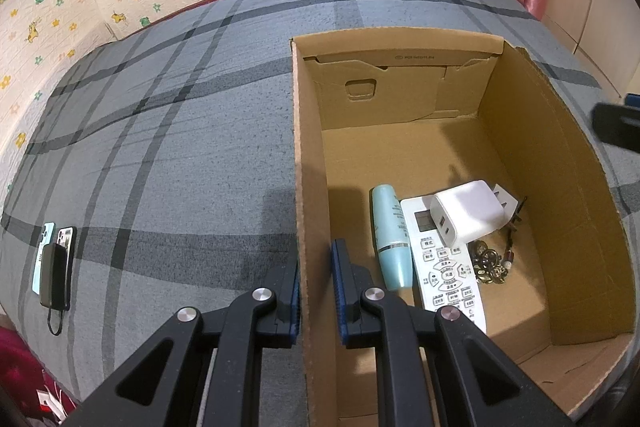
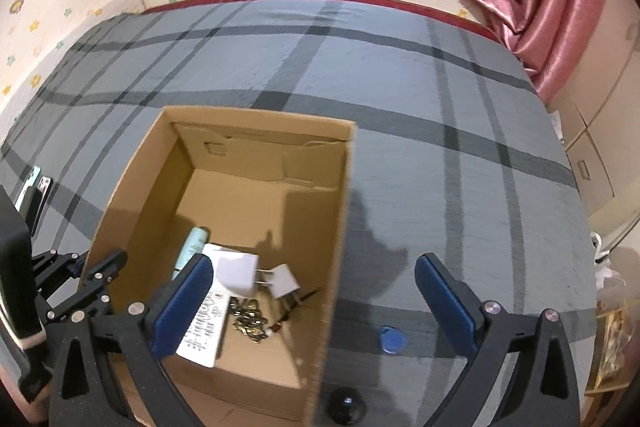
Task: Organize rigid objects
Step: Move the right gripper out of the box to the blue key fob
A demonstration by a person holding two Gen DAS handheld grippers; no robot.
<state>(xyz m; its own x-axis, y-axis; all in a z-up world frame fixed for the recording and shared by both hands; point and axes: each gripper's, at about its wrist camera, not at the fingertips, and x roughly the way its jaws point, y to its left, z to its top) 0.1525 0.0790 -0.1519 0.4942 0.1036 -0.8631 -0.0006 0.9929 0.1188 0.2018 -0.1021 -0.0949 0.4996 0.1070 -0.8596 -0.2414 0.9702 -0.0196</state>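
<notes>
Several items lie in cardboard box [image 1: 532, 131]: teal bottle [image 1: 391, 239], remote [image 1: 444, 259], white charger [image 1: 466, 213], keys [image 1: 488, 263]. Left gripper [image 1: 316, 291] clamped on box's left wall. Right gripper [image 2: 314, 291] spread wide, empty, above box's right wall. Blue tag [image 2: 391, 339] on plaid bedcover [image 1: 192, 147] just outside.

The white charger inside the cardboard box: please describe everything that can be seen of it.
The white charger is a small, smooth block with rounded corners, plastic by its look. The face turned toward the left wrist camera has two ports, one above the other. It lies tilted, resting partly on the upper end of the white remote control, on the floor of the cardboard box. A smaller white plug with metal prongs lies just behind it, and a bunch of keys is nearby. No claw touches it.
</notes>
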